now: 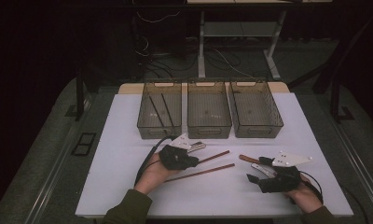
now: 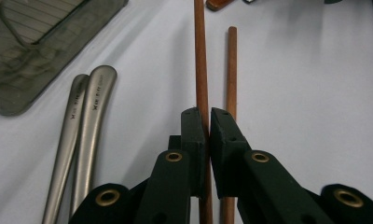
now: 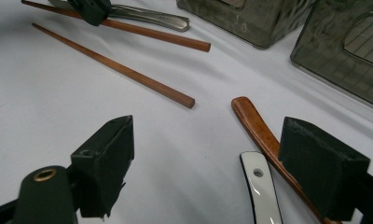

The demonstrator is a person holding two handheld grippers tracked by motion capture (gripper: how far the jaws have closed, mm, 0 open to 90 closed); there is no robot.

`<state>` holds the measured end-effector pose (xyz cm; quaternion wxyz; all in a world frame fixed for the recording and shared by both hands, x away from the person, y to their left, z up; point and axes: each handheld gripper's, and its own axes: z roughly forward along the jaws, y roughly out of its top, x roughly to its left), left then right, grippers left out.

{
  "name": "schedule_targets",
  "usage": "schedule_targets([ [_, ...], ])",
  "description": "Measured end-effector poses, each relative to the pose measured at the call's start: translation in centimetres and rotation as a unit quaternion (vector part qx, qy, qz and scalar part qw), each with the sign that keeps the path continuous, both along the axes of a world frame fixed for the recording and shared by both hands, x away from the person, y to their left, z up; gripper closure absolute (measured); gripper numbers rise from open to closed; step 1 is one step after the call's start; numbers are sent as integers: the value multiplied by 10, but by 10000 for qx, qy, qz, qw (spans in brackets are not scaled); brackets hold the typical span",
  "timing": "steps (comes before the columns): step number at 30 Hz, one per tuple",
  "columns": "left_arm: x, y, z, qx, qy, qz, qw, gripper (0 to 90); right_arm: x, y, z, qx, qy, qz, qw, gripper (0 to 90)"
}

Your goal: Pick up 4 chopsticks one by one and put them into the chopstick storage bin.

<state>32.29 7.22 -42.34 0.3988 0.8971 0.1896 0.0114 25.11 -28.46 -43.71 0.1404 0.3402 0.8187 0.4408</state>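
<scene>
My left gripper point(image 1: 193, 161) point(image 2: 208, 117) is shut on a brown wooden chopstick point(image 1: 215, 157) point(image 2: 201, 65) point(image 3: 156, 35), which runs straight out between the pads. A second brown chopstick point(image 1: 201, 172) point(image 2: 231, 70) point(image 3: 124, 71) lies on the white table just beside it. My right gripper point(image 1: 258, 169) point(image 3: 212, 140) stands open low over the table. A wooden utensil handle point(image 1: 248, 159) point(image 3: 253, 120) and a glossy white handle with a hole point(image 3: 261, 186) lie between and under its jaws, untouched.
Two metal utensil handles point(image 1: 196, 147) point(image 2: 89, 116) point(image 3: 152, 17) lie side by side near the left gripper. Three translucent bins point(image 1: 160, 112) point(image 1: 208, 112) point(image 1: 255, 112) stand in a row at the back; the left one holds two dark sticks point(image 1: 161, 112).
</scene>
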Motion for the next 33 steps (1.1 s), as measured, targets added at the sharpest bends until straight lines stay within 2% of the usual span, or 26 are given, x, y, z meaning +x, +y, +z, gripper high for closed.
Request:
schedule_targets([
  [15, 2, 9, 18, -154, 33, 88, 9998, 838, 0, 1, 0, -20, 15, 38, 10000, 179],
  [29, 8, 34, 37, -277, -75, 421, 9987, 838, 0, 1, 0, -29, 12, 41, 10000, 179],
  [33, 10, 44, 41, -362, -138, 598, 9975, 838, 0, 1, 0, -31, 6, 53, 10000, 179],
])
